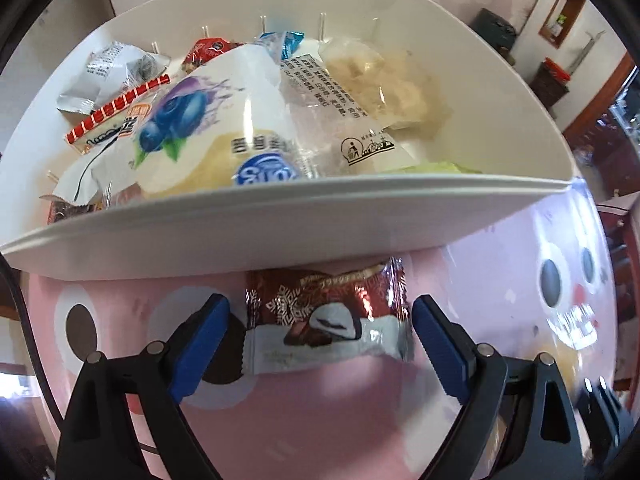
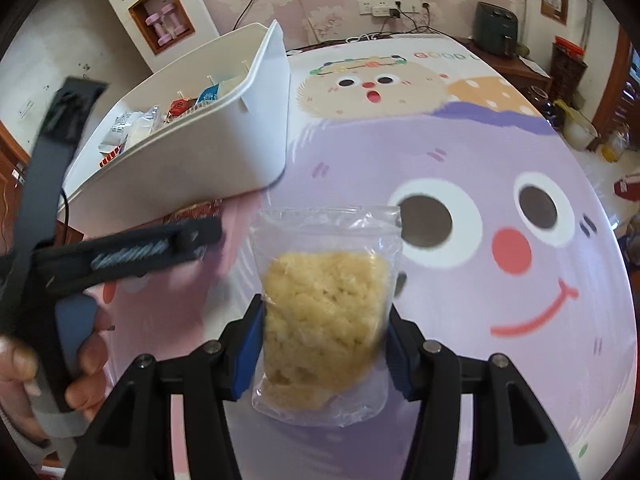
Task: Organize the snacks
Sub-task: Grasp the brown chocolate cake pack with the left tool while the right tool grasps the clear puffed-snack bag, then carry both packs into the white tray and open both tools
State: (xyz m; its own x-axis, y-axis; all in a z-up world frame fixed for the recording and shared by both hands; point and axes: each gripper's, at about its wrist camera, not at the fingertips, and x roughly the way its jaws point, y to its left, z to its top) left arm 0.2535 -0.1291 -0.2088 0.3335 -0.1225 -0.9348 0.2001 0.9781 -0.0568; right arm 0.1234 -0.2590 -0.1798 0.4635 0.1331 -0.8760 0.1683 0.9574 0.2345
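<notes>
A brown-and-silver chocolate snack packet (image 1: 328, 320) lies flat on the pink cartoon tablecloth (image 1: 320, 420), just in front of the white bin (image 1: 280, 216). My left gripper (image 1: 320, 304) is open and straddles the packet, with a blue pad on each side of it. The bin holds several wrapped snacks, among them a blueberry packet (image 1: 188, 116). My right gripper (image 2: 325, 308) is shut on a clear bag of yellow crumbly snack (image 2: 326, 312), held above the table to the right of the bin (image 2: 224, 152).
The left gripper (image 2: 132, 256) and the hand on it (image 2: 88, 364) appear blurred at the left of the right wrist view. The tablecloth (image 2: 480, 160) stretches to the right. A socket strip with cables (image 2: 384, 10) and a dark appliance (image 2: 496, 26) stand behind the table.
</notes>
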